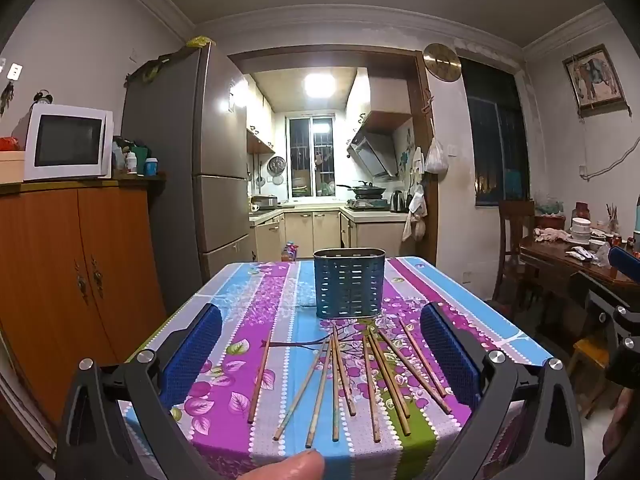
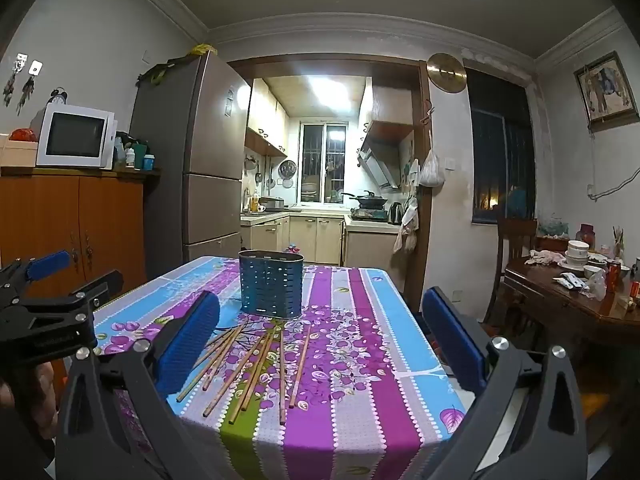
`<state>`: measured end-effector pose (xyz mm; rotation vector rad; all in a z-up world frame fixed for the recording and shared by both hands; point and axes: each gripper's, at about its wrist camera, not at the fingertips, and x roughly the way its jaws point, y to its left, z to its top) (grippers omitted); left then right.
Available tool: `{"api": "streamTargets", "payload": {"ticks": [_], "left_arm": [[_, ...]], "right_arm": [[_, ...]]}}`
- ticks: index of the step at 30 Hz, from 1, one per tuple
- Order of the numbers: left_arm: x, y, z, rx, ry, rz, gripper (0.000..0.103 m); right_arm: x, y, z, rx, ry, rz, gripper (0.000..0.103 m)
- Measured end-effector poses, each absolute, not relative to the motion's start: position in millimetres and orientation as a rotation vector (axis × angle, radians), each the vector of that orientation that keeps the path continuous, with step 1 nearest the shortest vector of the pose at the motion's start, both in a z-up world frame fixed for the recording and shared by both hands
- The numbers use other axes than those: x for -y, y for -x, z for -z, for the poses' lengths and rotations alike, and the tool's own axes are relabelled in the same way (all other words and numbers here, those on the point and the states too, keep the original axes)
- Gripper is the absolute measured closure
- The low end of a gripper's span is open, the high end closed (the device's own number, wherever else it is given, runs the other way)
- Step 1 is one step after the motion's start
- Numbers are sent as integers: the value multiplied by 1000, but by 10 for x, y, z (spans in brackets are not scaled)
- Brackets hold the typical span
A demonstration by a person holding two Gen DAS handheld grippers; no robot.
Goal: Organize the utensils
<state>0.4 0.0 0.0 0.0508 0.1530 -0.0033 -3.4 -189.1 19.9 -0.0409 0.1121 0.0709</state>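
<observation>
You're at the very start: nothing picked yet, both grippers empty and held above the near edge of the counter [image 1: 472,292]. The left gripper [image 1: 320,354] has its jaws spread wide, blue pads either side of the view, nothing between them; the right gripper [image 2: 320,340] is spread the same way and also empty. The task's things are the chopsticks [image 1: 352,380], approx ten of them, lying loose and fanned on the flowered cloth just in front of the blue perforated holder [image 1: 349,283], tips pointing roughly toward it, none inside as far as you can see. One stick [image 1: 259,380] lies apart, left of the fan; the rest crowd together and some cross near the holder end. The holder stands upright, behind the sticks, toward the middle of the counter. Next move, IMO: drop one gripper to a stick at the edge of the fan, e.g. the lone one left of the holder, and line the pads across its shaft. The sticks are thin and flat on the cloth, so pinch low and square or it'll roll out, then tip it upright and lower it into the holder.
</observation>
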Motion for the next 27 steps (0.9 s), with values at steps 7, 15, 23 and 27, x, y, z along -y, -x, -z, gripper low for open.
{"api": "streamTargets", "payload": {"ticks": [7,15,23,27], "left_arm": [[11,24,45,-155,-52,2,4],[-51,-96,59,-179,-45,8,4],[-13,-111,78,-184,-52,8,4],[-10,-114,67,-182,-56,8,4]], "right_arm": [[1872,9,-159,-132,19,-75,5],[1826,-30,-125,-139,32,-76,5],[1836,-29,-118,-141,34,-74,5],[1845,-30,-109,-141,34,-73,5]]}}
